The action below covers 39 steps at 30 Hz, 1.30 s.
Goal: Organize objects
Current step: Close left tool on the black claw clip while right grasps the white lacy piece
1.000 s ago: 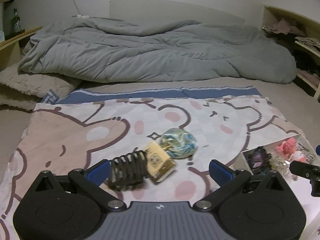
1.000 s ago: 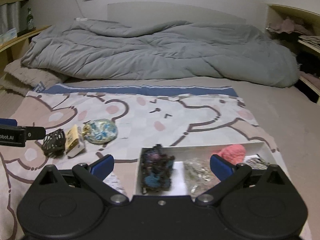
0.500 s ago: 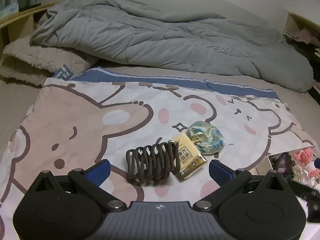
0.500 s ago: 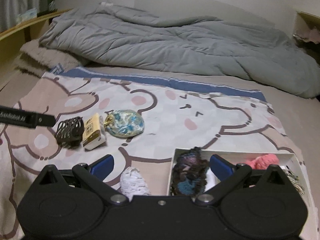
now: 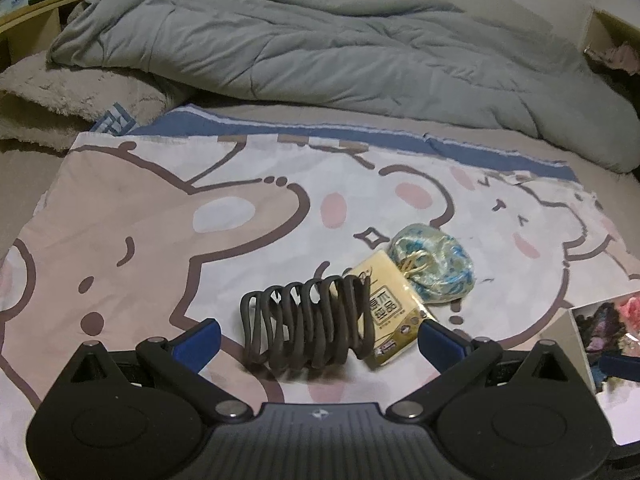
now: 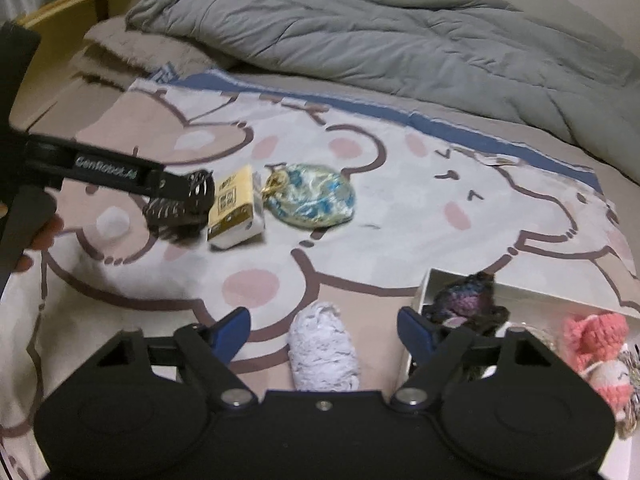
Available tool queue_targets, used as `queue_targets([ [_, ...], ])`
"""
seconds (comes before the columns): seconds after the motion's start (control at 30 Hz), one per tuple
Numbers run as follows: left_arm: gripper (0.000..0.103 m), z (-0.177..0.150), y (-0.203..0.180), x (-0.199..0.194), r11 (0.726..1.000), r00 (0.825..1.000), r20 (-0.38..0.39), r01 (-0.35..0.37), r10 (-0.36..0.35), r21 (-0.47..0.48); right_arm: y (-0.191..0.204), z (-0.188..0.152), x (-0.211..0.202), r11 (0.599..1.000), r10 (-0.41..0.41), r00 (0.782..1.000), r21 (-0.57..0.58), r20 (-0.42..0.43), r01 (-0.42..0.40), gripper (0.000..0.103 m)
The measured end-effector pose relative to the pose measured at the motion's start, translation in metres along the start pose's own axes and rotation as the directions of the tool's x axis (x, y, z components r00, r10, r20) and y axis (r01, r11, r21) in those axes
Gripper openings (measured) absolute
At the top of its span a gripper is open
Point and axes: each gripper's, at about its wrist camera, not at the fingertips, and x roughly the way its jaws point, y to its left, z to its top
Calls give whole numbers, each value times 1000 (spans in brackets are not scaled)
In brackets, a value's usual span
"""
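White fluffy scrunchie [image 6: 323,350] now between right gripper [image 6: 323,330], jaws just narrowed, not yet pressing; tray [image 6: 428,280] just right. Dark coil hair tie [image 5: 306,326] now framed by wide left gripper [image 5: 319,334]. Pickups judged imminent.

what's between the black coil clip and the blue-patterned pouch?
A yellow tissue pack, touching the black coil clip and reaching the blue-patterned pouch. The left wrist view shows it best; the right wrist view agrees.
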Motion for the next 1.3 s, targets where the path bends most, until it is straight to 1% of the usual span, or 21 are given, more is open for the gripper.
queue_targets([
  [0.1, 103, -1, -1, 11, 1000, 1000, -13, -19, 20, 3, 2, -1, 6, 1000, -4, 1000, -22, -14, 4, 79],
  [0.2, 103, -2, -1, 20, 999, 999, -24, -42, 42, -7, 2, -1, 10, 1000, 1, 1000, -21, -23, -1, 79],
  [0.3, 103, -1, 4, 23, 996, 997, -25, -76, 74, -45, 3, -2, 14, 999, 3, 1000, -39, -28, -4, 75],
  [0.4, 103, 1, 18, 18, 991, 995, -11, -98, 97, -88, 5, -3, 18, 998, 11, 999, -55, -40, -13, 70],
  [0.6, 103, 3, 53, -2, 979, 986, 6, -164, 166, -125, 10, -3, 24, 997, 11, 998, -75, -55, -15, 69],
  [0.73, 103, 2, 82, -16, 959, 973, -7, -229, 231, -169, 14, -2, 26, 996, 10, 998, -84, -63, -16, 69],
  [0.83, 103, -2, 107, -26, 933, 959, -19, -281, 284, -224, 17, 0, 28, 996, 13, 998, -85, -66, -19, 69],
  [0.9, 103, -4, 122, -32, 918, 952, -16, -298, 305, -262, 18, 0, 29, 996, 14, 998, -84, -65, -20, 69],
  [0.97, 103, -5, 131, -37, 912, 955, 0, -282, 295, -298, 19, 2, 30, 997, 16, 998, -79, -65, -21, 69],
  [1.03, 103, -5, 136, -40, 916, 965, 30, -239, 262, -321, 21, 4, 31, 997, 19, 998, -77, -64, -24, 69],
  [1.1, 103, -3, 133, -40, 930, 976, 60, -181, 211, -321, 23, 5, 33, 997, 22, 998, -78, -67, -27, 69],
  [1.17, 103, -2, 130, -37, 939, 983, 69, -141, 171, -315, 25, 6, 36, 996, 23, 997, -81, -73, -29, 69],
  [1.3, 103, -1, 125, -22, 949, 991, 64, -91, 115, -302, 26, 6, 40, 996, 23, 996, -83, -81, -30, 69],
])
